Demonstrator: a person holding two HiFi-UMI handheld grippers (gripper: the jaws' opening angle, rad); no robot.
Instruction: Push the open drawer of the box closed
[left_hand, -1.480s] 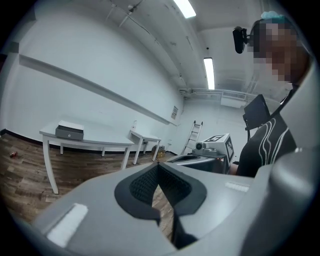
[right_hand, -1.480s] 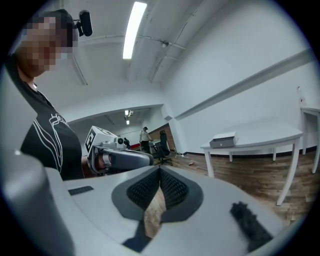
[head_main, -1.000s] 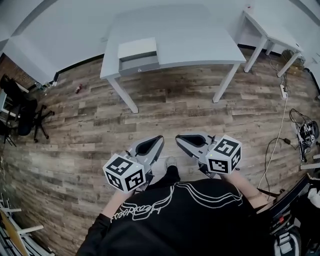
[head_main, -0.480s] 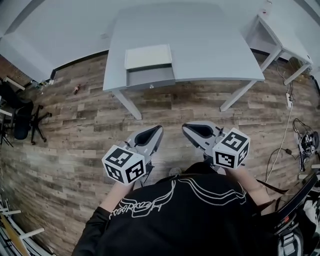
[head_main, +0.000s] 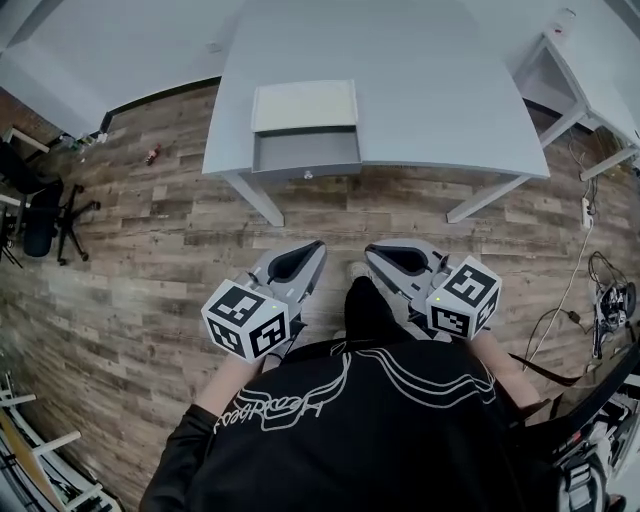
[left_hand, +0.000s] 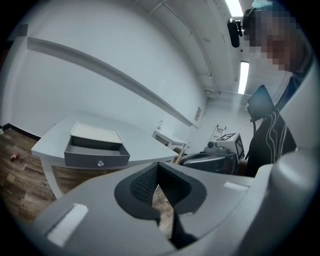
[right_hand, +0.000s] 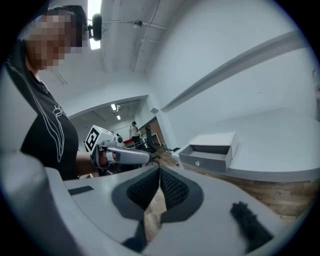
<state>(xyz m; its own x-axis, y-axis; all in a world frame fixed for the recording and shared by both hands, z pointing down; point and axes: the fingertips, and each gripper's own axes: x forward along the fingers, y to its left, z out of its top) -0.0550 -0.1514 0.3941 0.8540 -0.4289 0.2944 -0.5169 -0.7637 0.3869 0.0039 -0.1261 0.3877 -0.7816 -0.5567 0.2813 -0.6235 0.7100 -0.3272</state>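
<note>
A white box (head_main: 303, 104) sits at the front left of a grey table (head_main: 430, 90). Its grey drawer (head_main: 306, 155) is pulled out over the table edge and has a small round knob (head_main: 307, 174). The same box (left_hand: 95, 134) and its drawer (left_hand: 96, 157) appear in the left gripper view, and the drawer (right_hand: 209, 157) shows again in the right gripper view. My left gripper (head_main: 316, 248) and right gripper (head_main: 372, 252) are held low over the floor, well short of the table. Both are shut with nothing between the jaws.
A second white table (head_main: 585, 95) stands at the right. A black office chair (head_main: 45, 215) is at the left by the wall. Cables and a power strip (head_main: 587, 212) lie on the wood floor at the right. A small red object (head_main: 152, 155) lies near the baseboard.
The table and box have come nearer and larger in the head view as the person steps forward. Both grippers stay shut and keep their place before the body.
</note>
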